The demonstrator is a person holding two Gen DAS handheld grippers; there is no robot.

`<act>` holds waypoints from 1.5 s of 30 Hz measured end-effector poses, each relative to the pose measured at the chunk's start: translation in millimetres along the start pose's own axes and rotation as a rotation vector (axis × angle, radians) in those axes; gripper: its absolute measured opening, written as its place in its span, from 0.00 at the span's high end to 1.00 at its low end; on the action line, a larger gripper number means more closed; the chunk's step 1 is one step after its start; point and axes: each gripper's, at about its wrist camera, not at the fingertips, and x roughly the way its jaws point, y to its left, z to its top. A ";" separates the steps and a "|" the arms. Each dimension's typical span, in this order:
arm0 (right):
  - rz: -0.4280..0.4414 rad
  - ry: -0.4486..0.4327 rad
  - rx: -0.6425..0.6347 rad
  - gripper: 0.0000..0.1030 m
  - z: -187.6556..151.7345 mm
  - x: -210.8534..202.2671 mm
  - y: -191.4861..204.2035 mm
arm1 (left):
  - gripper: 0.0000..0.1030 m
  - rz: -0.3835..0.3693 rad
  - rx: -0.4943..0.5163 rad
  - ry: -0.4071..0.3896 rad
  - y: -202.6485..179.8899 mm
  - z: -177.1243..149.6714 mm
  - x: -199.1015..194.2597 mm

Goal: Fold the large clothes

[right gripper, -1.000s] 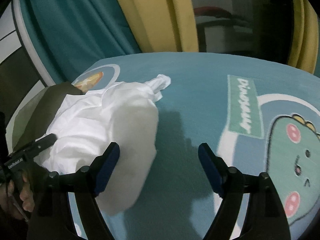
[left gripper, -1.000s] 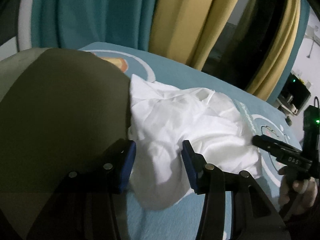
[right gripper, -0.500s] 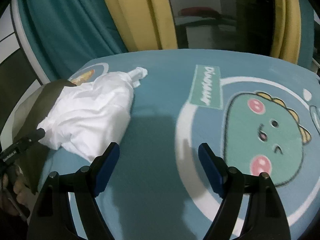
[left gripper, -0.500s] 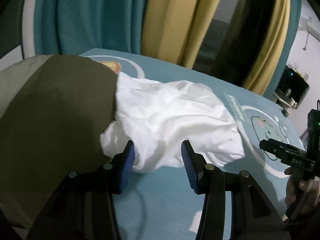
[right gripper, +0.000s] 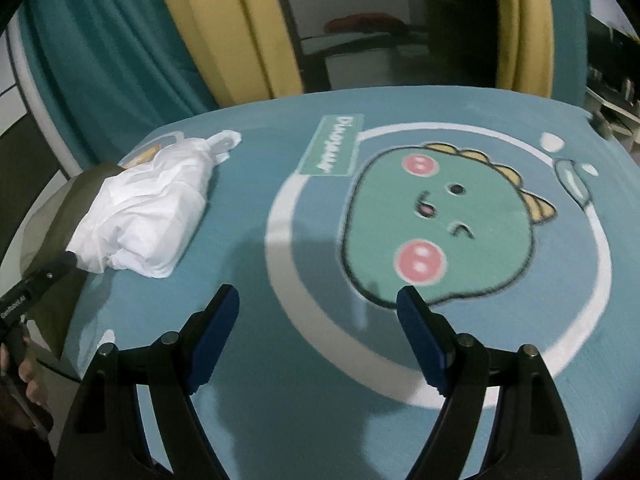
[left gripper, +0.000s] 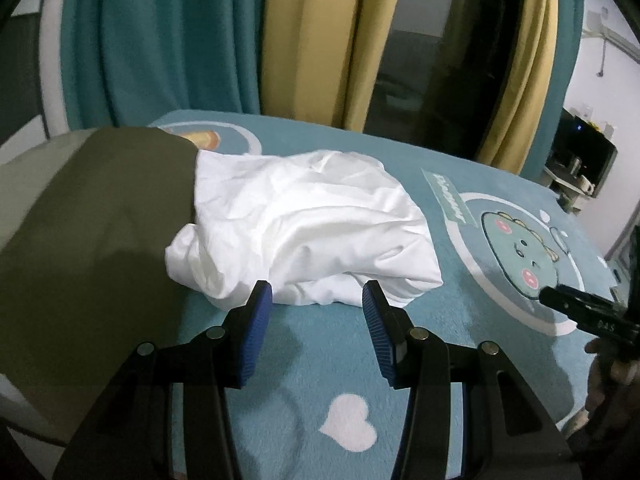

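Observation:
A crumpled white garment (left gripper: 304, 224) lies bunched on the teal dinosaur blanket (left gripper: 500, 320), its left edge against an olive-green cloth (left gripper: 92, 240). My left gripper (left gripper: 317, 312) is open and empty, its tips just short of the garment's near edge. My right gripper (right gripper: 318, 316) is open and empty, over the bare blanket beside the dinosaur print (right gripper: 436, 232), well right of the white garment (right gripper: 144, 216). The olive cloth (right gripper: 52, 240) shows at the left. The right gripper's tip shows in the left wrist view (left gripper: 580, 308).
Teal and yellow curtains (left gripper: 240, 40) hang behind the bed's far edge. A dark shelf with small items (left gripper: 580, 168) stands at the right. The left gripper's body (right gripper: 36, 288) enters the right wrist view at the lower left.
Both grippers have drawn back from the white garment, which now lies farther off. The right gripper has swung right, over the dinosaur print. The garment lies let go in a bundle.

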 end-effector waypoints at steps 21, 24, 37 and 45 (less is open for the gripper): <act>-0.121 -0.067 0.089 0.22 -25.2 -59.3 -67.8 | 0.52 -0.206 0.181 0.025 -102.0 -14.5 -12.7; -0.143 -0.097 0.091 0.22 -22.9 -73.3 -72.4 | 0.52 -0.217 0.196 0.004 -112.9 -10.3 -20.6; -0.221 -0.273 0.035 0.21 -0.7 -145.0 -70.6 | 0.52 -0.222 0.211 -0.148 -132.1 18.7 -57.7; -0.226 -0.382 -0.011 0.08 1.9 -176.1 -55.8 | 0.34 -0.197 0.191 -0.265 -121.3 28.7 -81.7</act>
